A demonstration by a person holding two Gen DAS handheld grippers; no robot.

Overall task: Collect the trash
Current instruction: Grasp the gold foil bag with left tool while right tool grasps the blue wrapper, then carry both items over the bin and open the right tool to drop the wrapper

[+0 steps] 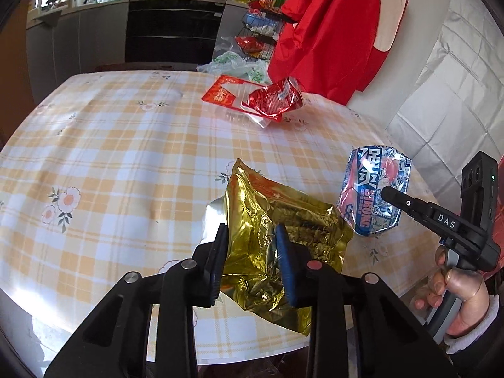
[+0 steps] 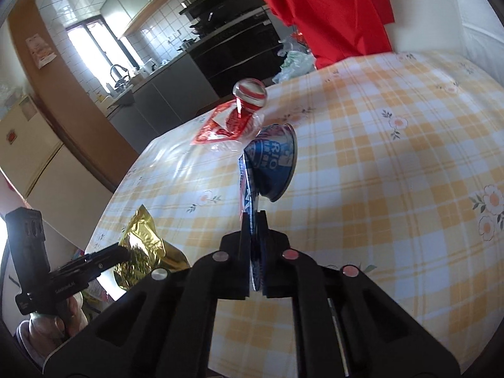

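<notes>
A crumpled gold foil bag [image 1: 267,236] hangs lifted above the checked tablecloth [image 1: 126,157], pinched between the pads of my left gripper [image 1: 250,245]. My right gripper [image 2: 255,230] is shut on a flattened blue drink can [image 2: 271,163], held edge-on above the table. In the left wrist view that can [image 1: 375,192] shows its blue and white print, with the right gripper's finger [image 1: 409,204] against it. A crushed red can [image 1: 277,100] lies on a red and clear wrapper [image 1: 223,93] at the far side. In the right wrist view the gold bag [image 2: 141,245] sits at lower left.
A red cloth [image 1: 334,28] hangs over a chair at the table's far right. Plastic bags [image 1: 236,66] and a wire rack [image 1: 255,37] stand behind the table. Kitchen counter and oven [image 1: 173,28] fill the back. A person's hand [image 1: 456,299] holds the right gripper's handle.
</notes>
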